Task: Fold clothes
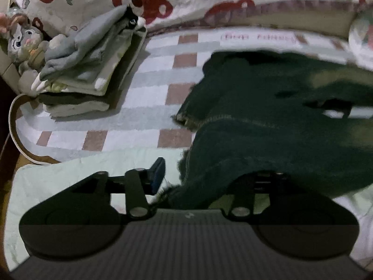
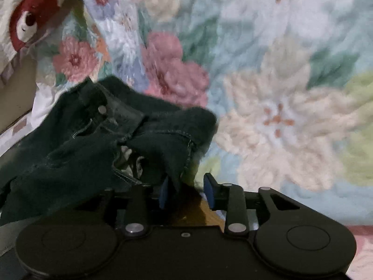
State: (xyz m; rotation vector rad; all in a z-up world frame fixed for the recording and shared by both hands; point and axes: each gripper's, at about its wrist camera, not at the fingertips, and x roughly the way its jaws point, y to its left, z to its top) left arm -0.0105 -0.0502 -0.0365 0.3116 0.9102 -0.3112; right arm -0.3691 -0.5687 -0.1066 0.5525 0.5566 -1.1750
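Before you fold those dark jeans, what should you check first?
1. Right claw on the jeans: not ok, open, cloth only hangs between its fingers.
2. Left claw grip: cannot tell, jeans cover one finger.
3. Jeans flat: not ok, bunched at the waist.
4. Zipper closed: not ok, fly gapes.
5. Folded pile out of the way: ok, apart from the jeans.

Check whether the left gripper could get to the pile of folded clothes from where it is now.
Probably yes. The folded pile sits ahead and to the left on the checked sheet, bare between. But the dark green jeans drape over the left gripper and would come along.
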